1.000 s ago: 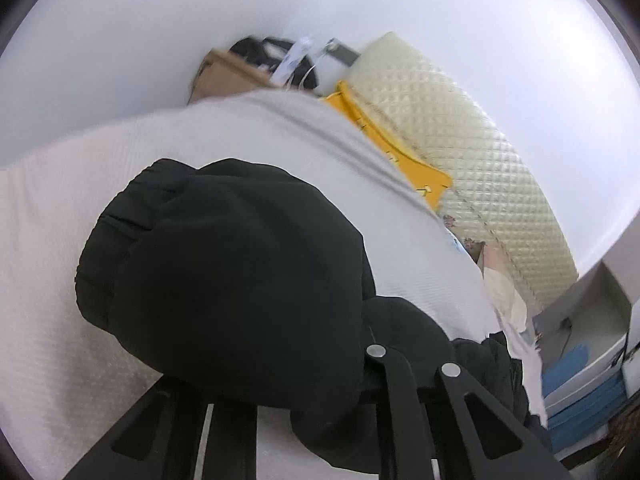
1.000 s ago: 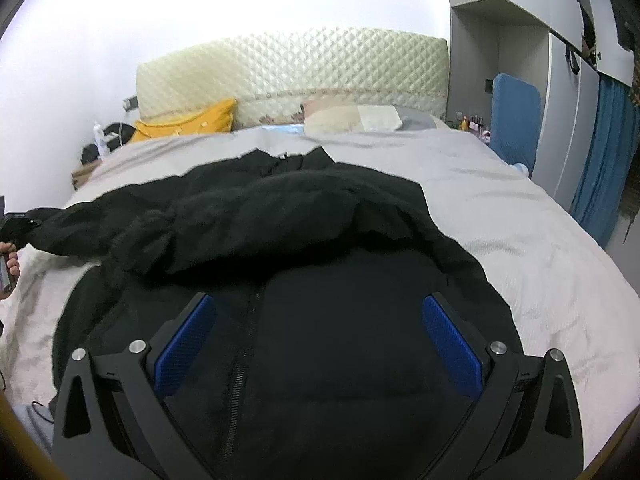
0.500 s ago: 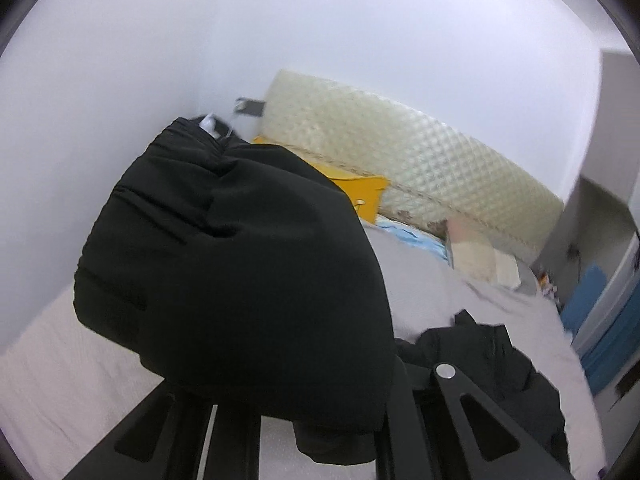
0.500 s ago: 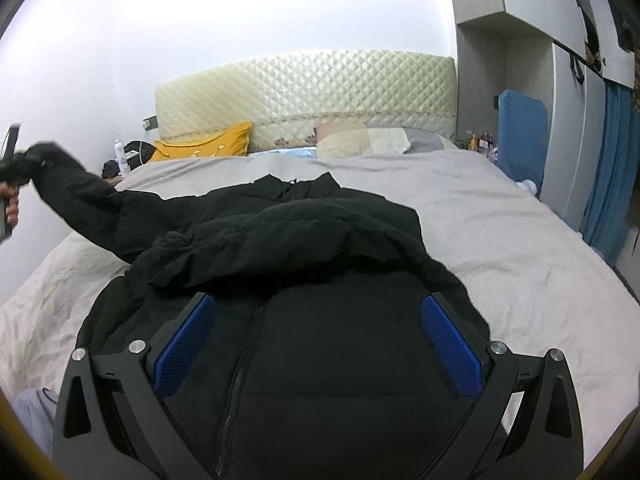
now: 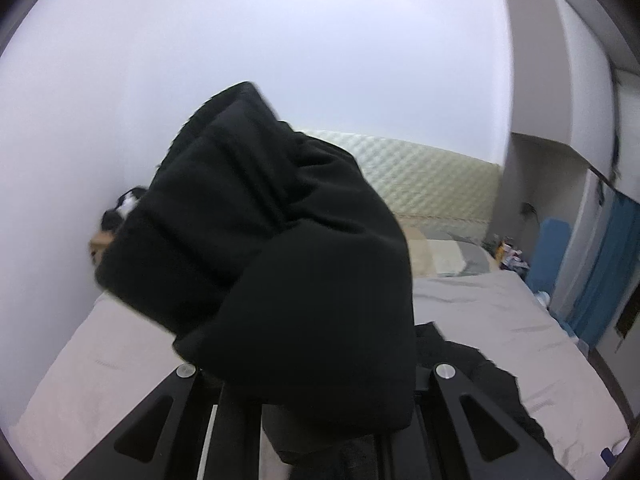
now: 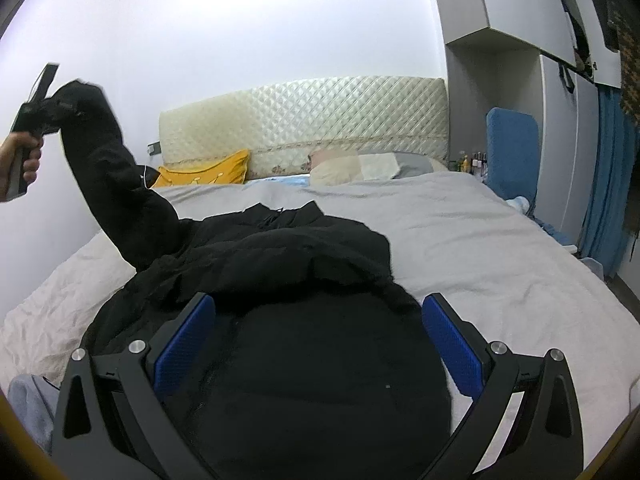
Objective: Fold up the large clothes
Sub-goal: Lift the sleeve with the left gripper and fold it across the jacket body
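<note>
A black puffer jacket [image 6: 288,280] lies front up on the grey bed [image 6: 500,248], zipper toward me. My left gripper [image 6: 38,108] is shut on the jacket's sleeve [image 6: 108,168] and holds the cuff high above the bed's left side. In the left wrist view the sleeve [image 5: 272,264] fills the middle and hides the fingertips of my left gripper [image 5: 316,384]. My right gripper [image 6: 316,336] is open, its blue pads [image 6: 184,340] spread over the jacket's lower body, holding nothing.
A cream quilted headboard [image 6: 304,116] stands at the far end, with a yellow pillow [image 6: 204,170] and a beige-grey pillow [image 6: 360,166]. A blue chair [image 6: 512,148], grey wardrobe [image 6: 500,4] and blue curtain [image 6: 608,184] line the right side. A white wall runs along the left.
My left gripper has lifted the sleeve from bed level to high above the bed's left side. The right gripper has stayed open over the jacket body.
</note>
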A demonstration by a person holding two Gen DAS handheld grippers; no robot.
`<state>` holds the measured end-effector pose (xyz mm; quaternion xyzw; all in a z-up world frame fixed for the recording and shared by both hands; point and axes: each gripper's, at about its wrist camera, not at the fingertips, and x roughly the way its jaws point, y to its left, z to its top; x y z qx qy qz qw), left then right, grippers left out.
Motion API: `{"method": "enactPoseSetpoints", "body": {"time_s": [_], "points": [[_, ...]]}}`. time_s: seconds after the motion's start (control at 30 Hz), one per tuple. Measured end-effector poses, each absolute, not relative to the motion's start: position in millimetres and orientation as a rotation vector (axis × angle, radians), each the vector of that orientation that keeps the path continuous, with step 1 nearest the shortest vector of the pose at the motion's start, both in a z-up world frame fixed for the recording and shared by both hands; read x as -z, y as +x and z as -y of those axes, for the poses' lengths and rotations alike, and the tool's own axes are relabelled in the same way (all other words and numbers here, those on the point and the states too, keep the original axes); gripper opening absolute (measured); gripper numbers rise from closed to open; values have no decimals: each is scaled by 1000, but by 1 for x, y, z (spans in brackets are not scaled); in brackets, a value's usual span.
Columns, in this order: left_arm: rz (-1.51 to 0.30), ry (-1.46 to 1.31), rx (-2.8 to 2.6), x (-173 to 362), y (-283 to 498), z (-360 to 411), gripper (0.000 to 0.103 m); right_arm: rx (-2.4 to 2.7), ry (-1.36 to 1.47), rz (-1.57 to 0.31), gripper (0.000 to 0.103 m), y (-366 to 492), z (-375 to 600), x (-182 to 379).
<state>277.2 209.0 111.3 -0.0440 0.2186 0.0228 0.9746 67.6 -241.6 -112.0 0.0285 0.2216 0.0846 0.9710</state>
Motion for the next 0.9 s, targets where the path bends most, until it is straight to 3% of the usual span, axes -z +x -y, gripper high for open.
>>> {"method": "enactPoseSetpoints", "body": {"time_s": [0.43,0.73,0.9], "points": [[-513,66,192,-76,323,20,12,-132,83,-421,103,68,280,113],[-642,135,341,29,368,152,12,-113,175,-437,103,87,307,121],[-712,163,344,105,376,177,12,-101,205,-467,103,103,317,131]]}}
